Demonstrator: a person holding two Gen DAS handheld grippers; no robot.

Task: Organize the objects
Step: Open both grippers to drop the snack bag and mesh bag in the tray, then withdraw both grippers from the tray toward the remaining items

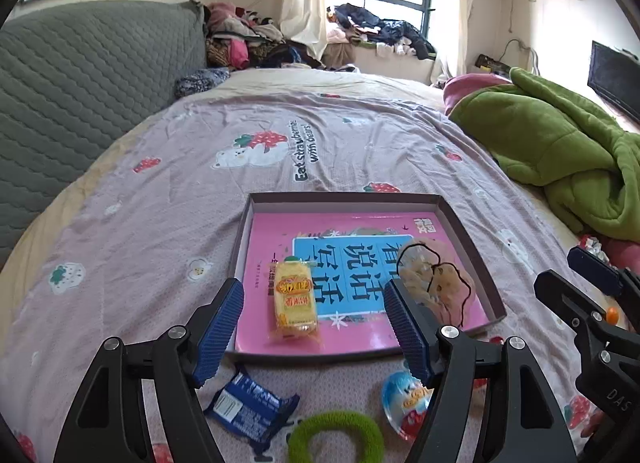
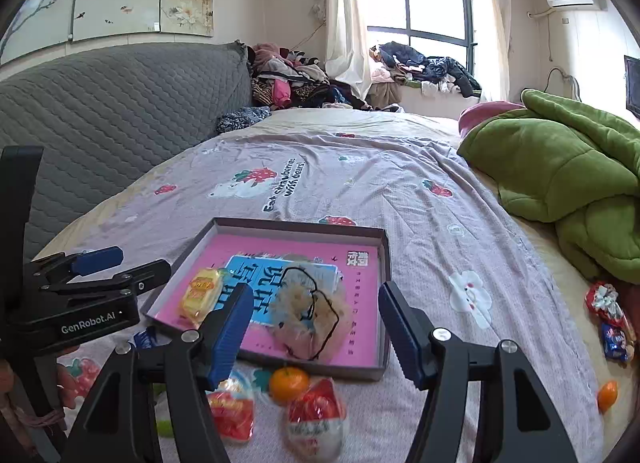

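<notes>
Both handheld grippers hang above the near edge of the shallow box (image 1: 468,239), angled downward toward it. The left gripper (image 1: 314,327) has its blue-padded jaws spread wide, nothing between them and touching nothing. The right gripper (image 2: 312,329), just to its right and nearer the box's right corner, is likewise spread and empty. Part of a hand (image 2: 66,383) shows gripping the left gripper's handle.

A shallow box (image 1: 468,231) is set on the bed (image 1: 160,203), with a snack packet (image 1: 295,303) at its left and a fluffy pouch (image 1: 440,283) at its right. A wrapped bar (image 1: 248,407), a ring (image 1: 336,439) and an egg-shaped sweet (image 1: 408,399) are laid nearer. A quilt (image 1: 560,143) is heaped far right.
</notes>
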